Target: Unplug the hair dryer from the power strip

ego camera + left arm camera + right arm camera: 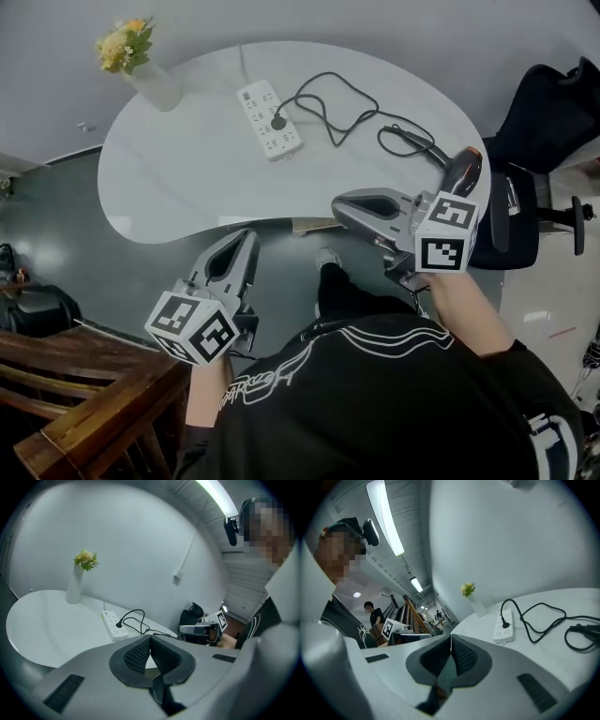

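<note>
Two empty sets of jaws, left gripper [246,242] and right gripper [339,206], pressed together; power strip [268,120] with plug [278,122] well ahead.

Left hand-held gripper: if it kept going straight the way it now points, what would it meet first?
Probably the white table, near its front edge: the shut left hand-held gripper points toward it from just short of that edge. The power strip lies further along and slightly left. Depth is unclear.

grey left tool [248,236], grey right tool [337,205], black-white marker cubes [192,328], black shirt [375,403]
</note>
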